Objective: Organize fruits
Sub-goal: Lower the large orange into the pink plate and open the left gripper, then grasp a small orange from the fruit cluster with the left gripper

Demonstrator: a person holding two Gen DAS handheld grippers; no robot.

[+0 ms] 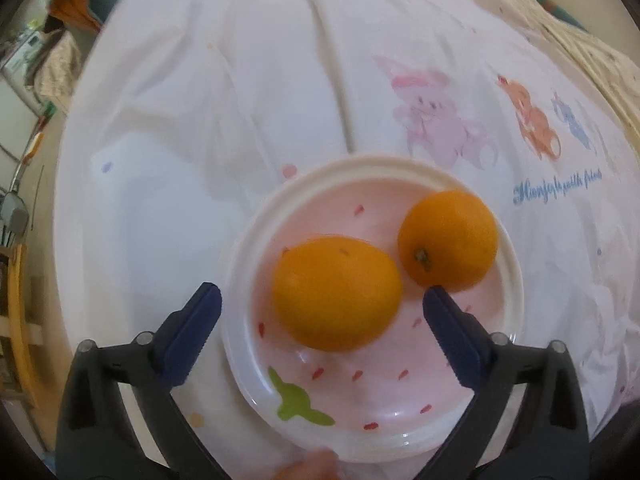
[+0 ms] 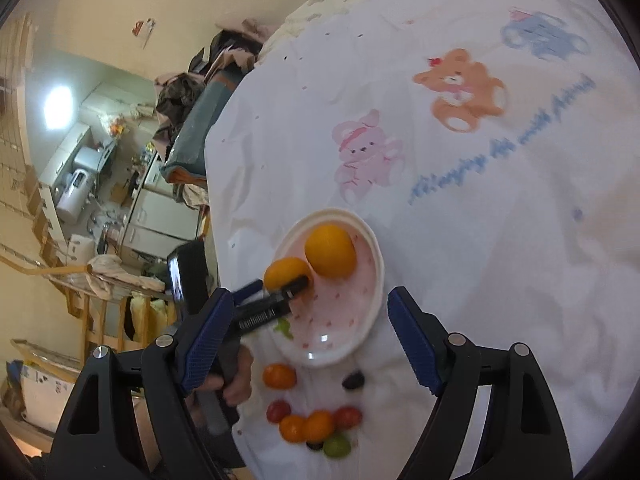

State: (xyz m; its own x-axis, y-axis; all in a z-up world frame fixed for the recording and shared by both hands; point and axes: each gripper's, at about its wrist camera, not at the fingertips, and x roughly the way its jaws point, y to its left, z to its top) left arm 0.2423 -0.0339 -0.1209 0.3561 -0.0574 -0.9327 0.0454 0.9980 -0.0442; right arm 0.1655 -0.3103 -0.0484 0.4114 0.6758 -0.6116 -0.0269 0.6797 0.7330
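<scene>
- Left wrist view: the left tongs are seen spread wide, poised over the near half of the plate; the near orange lies between the two blue pads, untouched by either.
- A second orange rests further back on the same plate, just beside the first; whether the two touch cannot be told.
- Both oranges are judged to be placed on the plate as the collection point for the task; the raised rim is suited to stop round fruit from rolling away.
- The plate stands on a white cloth printed with cartoon bears; what lies under the cloth cannot be told.
- Right wrist view: the right tongs are held open and empty, well back from the plate, a position judged to leave the other tool room to work.
- Sorting is judged unfinished: a loose cluster of small fruits is recorded on the cloth near the plate's near rim, in red, orange and green, with one orange-red piece and one dark piece lying closer to the rim.
- It cannot be told from this instant whether the near orange is about to be gripped or was just set down.
- Risk noted: small round fruits on wrinkled cloth may roll when nudged.
</scene>
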